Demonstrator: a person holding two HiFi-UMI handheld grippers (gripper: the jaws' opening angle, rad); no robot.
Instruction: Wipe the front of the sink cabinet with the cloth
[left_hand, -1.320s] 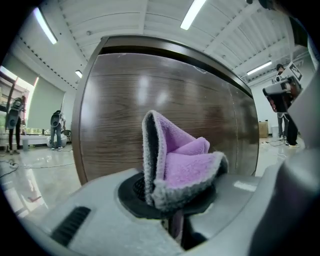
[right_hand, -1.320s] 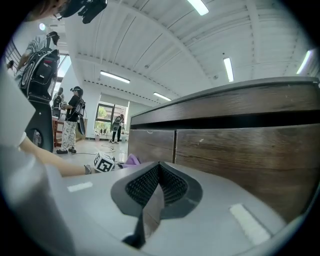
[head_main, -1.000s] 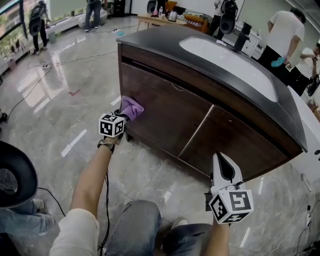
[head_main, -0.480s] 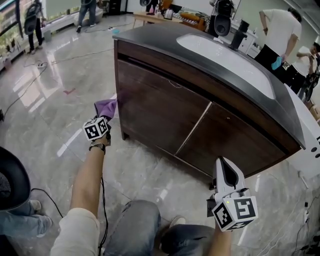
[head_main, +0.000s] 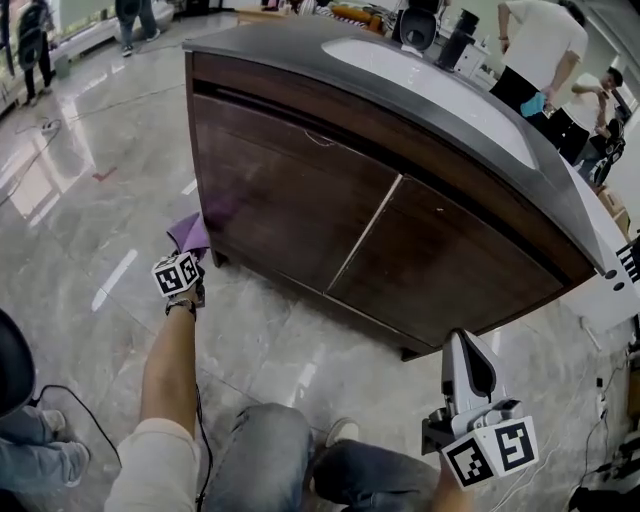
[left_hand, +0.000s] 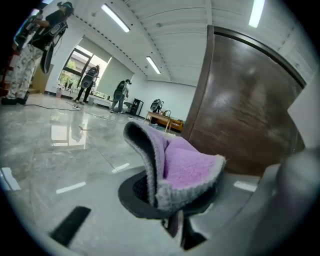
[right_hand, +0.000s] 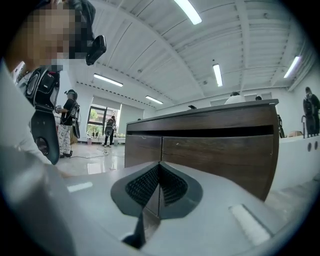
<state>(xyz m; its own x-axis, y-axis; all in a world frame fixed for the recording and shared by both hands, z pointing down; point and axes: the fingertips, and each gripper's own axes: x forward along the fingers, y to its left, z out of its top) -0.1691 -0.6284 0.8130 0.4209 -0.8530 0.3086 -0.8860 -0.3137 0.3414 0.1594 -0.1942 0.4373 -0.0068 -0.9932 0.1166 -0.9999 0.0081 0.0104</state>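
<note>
The dark wooden sink cabinet (head_main: 330, 215) fills the middle of the head view, with two doors under a black counter and white basin (head_main: 440, 85). My left gripper (head_main: 188, 255) is shut on a purple cloth (head_main: 190, 233), held just off the cabinet's lower left corner, beside the front. In the left gripper view the cloth (left_hand: 187, 165) stands folded above the jaws, with the cabinet's wood (left_hand: 245, 110) to the right. My right gripper (head_main: 468, 372) is shut and empty, low at the right, apart from the cabinet (right_hand: 210, 140).
Glossy marble floor (head_main: 90, 200) surrounds the cabinet. A white unit (head_main: 610, 290) adjoins the cabinet's right end. Several people stand behind at the back right (head_main: 540, 45) and far left. My knees (head_main: 270, 450) are low in view. A black cable (head_main: 60, 390) lies on the floor.
My left gripper has drawn the cloth leftward and down, off the cabinet front to just past its left corner. The view has shifted; the right gripper stays shut.
</note>
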